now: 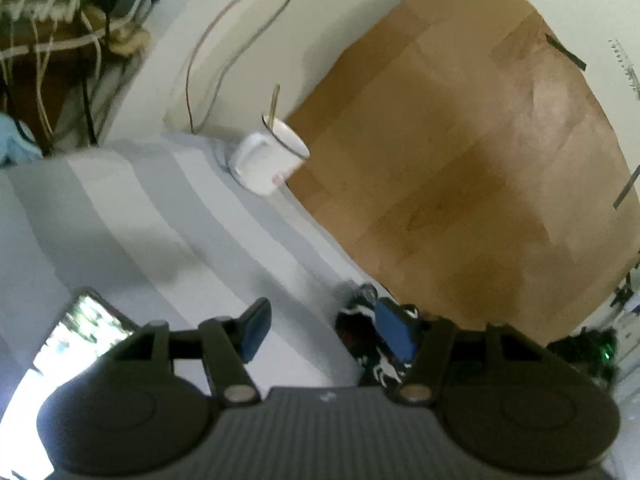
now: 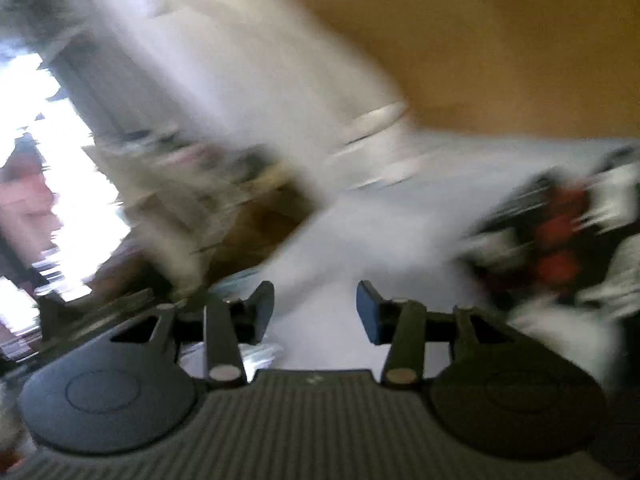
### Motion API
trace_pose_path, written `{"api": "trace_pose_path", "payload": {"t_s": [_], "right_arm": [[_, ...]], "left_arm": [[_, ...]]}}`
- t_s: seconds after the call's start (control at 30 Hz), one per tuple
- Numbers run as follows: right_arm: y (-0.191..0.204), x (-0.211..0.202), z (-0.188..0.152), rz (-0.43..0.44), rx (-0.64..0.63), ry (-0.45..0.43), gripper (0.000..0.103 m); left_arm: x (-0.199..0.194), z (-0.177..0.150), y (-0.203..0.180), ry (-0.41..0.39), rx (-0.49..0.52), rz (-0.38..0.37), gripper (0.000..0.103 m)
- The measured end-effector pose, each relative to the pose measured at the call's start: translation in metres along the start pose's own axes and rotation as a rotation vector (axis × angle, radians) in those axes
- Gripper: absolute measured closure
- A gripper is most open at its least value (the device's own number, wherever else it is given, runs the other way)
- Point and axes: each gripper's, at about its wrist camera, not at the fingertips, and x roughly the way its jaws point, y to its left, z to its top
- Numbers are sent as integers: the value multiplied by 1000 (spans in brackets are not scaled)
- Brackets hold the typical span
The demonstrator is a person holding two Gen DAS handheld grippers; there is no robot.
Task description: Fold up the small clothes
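A small dark garment with a white pattern and some red lies on the grey striped cloth, partly hidden behind my left gripper's right finger. My left gripper is open and empty just above the cloth, with the garment at its right fingertip. The right wrist view is heavily blurred. There the garment shows as a dark, white and red smear at the right. My right gripper is open and empty, to the left of the garment.
A white enamel mug with a stick in it stands on the cloth by the wall. A brown cardboard sheet is taped up behind the table. Cables and clutter hang at the far left. A bright window is at left.
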Motion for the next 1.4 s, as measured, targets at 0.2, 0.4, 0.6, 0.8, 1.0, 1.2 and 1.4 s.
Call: {"api": "trace_pose_path", "payload": {"t_s": [0.2, 0.4, 0.6, 0.8, 1.0, 1.2, 1.4], "right_arm": [[20, 79, 3, -346, -633, 204, 37], [15, 119, -8, -578, -905, 233, 69], [-7, 40, 58, -279, -380, -95, 94], [-158, -133, 36, -195, 398, -557, 93], [-246, -165, -42, -435, 612, -364, 71], [-247, -191, -46, -506, 485, -390, 53], [-230, -156, 6, -548, 177, -287, 35]], "left_arm": [[2, -14, -3, 45, 15, -11, 44], [-1, -21, -1, 57, 7, 3, 41], [-2, -26, -6, 48, 16, 1, 40], [23, -28, -22, 107, 21, -39, 40], [77, -47, -76, 229, 137, -82, 40], [137, -66, -131, 334, 260, -66, 40], [180, -64, -159, 347, 284, -14, 40]]}}
